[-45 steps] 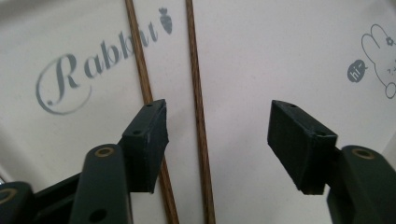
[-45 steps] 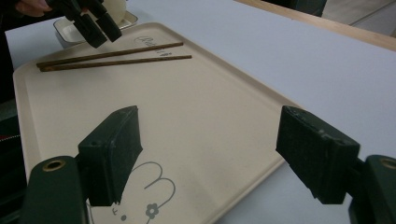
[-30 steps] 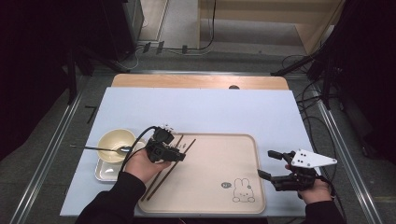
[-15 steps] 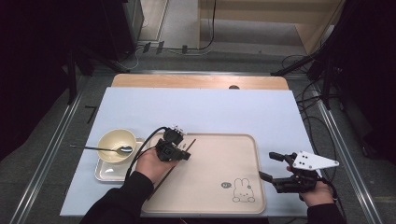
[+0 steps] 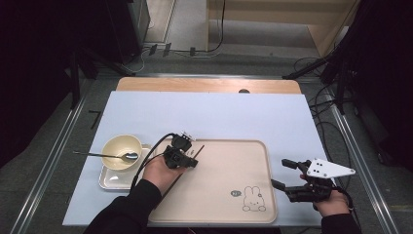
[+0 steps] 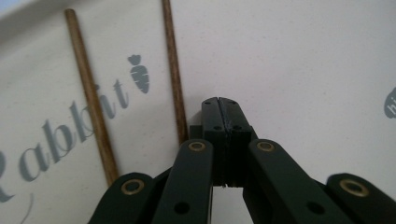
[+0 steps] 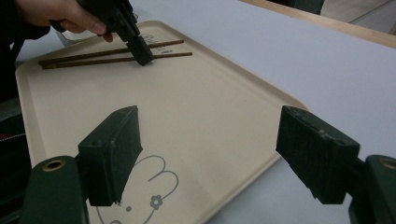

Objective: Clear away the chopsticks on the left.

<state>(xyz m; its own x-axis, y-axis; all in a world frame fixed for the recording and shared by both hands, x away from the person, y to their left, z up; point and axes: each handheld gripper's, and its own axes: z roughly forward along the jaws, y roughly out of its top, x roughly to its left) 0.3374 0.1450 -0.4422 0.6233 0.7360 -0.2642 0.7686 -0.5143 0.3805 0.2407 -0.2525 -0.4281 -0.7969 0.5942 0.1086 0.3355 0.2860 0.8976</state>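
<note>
**Left gripper shut beside chopsticks at tray's left edge**

Observed on the tabletop (image 5: 219, 117): beige tray (image 5: 229, 165) near the front edge, rabbit print at its front right corner. Two wooden chopsticks (image 7: 112, 54) lying side by side along the tray's left edge, roughly parallel, flat on the tray floor.

Left gripper (image 5: 181, 157) down over the chopsticks' far half, tips on the tray. Jaws pressed fully together with nothing visible between them; having just been closing. In the left gripper view, shut tips (image 6: 219, 109) set just beside the nearer chopstick (image 6: 173, 70), on its right; contact with it cannot be told. Second chopstick (image 6: 91, 100) further left, clear of the jaws.

Right gripper (image 5: 287, 175) off the tray's right edge, above bare tabletop. Jaws wide apart, empty, pointed across the tray toward the left gripper.

Left of the tray: cream bowl (image 5: 119, 146) on a small square dish (image 5: 111, 179), spoon (image 5: 104, 155) lying across the bowl's rim.
</note>
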